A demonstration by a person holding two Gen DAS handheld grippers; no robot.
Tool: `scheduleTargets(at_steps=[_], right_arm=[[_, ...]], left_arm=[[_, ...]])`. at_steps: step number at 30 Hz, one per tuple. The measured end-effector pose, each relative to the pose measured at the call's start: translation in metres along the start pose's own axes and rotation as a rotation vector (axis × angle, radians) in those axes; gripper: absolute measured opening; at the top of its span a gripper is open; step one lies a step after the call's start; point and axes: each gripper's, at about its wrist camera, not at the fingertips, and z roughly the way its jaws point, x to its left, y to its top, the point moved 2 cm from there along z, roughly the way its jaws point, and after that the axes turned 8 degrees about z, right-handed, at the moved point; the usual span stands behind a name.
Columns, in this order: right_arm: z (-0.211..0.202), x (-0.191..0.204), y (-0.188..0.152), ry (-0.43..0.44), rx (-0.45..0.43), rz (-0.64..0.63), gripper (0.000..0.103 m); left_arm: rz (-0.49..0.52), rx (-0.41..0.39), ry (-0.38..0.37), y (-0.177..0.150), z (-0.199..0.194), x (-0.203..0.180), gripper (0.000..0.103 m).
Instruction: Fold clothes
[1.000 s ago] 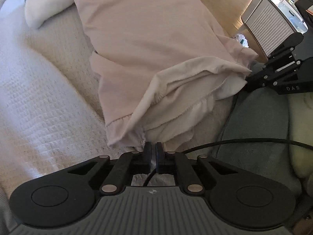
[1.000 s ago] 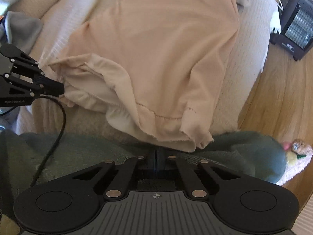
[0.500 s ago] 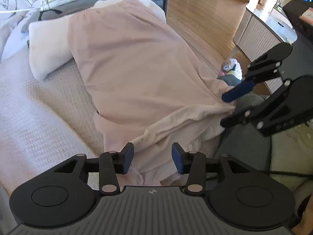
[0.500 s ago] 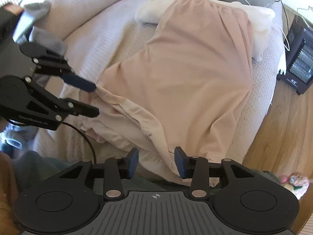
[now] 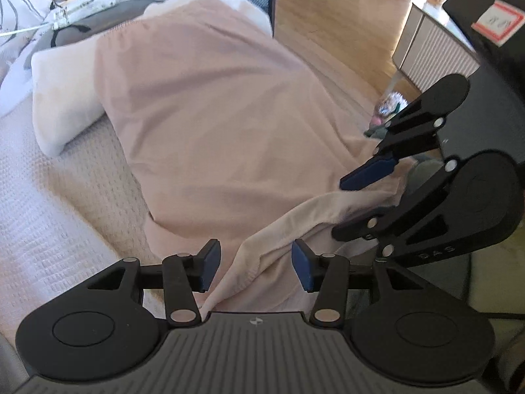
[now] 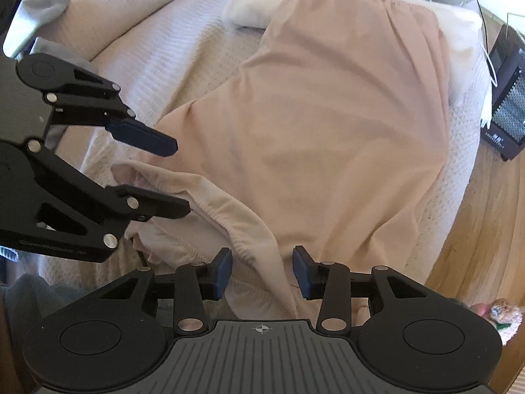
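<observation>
Pink, thin fabric fills both of my views — a long pale-pink garment with a gathered elastic edge (image 6: 344, 124) lies spread along the cream waffle-weave bedcover (image 6: 157, 49), its far end draped over a white pillow (image 5: 62, 111). The near hem is bunched into loose folds right below my tools. My left gripper (image 5: 256, 269) has its jaws opening; a ridge of the hem lies between the blue pads, but neither pad presses on it. My right gripper (image 6: 262, 271) stands apart the same way, with folded fabric between its pads and no grip on it. Each gripper shows in the other's view, side by side at the near hem. Beyond the bed I see wooden flooring (image 5: 334, 29) and a black space heater (image 6: 507, 98).
</observation>
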Motion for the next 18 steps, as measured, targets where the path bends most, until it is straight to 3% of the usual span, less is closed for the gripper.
scheduleTargets(at_steps=[3, 4, 6, 10, 15, 18], right_arm=[[0.001, 0.002, -0.001, 0.008, -0.001, -0.009, 0.040], [0.001, 0.003, -0.001, 0.000, -0.002, -0.013, 0.038], [0.000, 0.005, -0.002, -0.007, -0.009, -0.027, 0.020], [-0.002, 0.007, -0.004, -0.009, 0.000, -0.024, 0.005], [-0.011, 0.011, -0.019, 0.075, 0.061, -0.032, 0.005], [0.002, 0.008, -0.029, 0.050, 0.122, -0.013, 0.005]], left_arm=[[-0.004, 0.014, -0.001, -0.006, 0.007, 0.003, 0.041], [-0.002, 0.015, -0.005, -0.008, 0.009, 0.004, 0.032], [0.010, 0.024, -0.022, -0.015, 0.014, 0.004, 0.014], [-0.015, 0.059, -0.092, -0.030, 0.012, 0.006, 0.012], [0.023, 0.159, -0.132, -0.054, 0.007, -0.003, 0.012], [-0.003, 0.200, -0.134, -0.066, 0.013, -0.001, 0.013]])
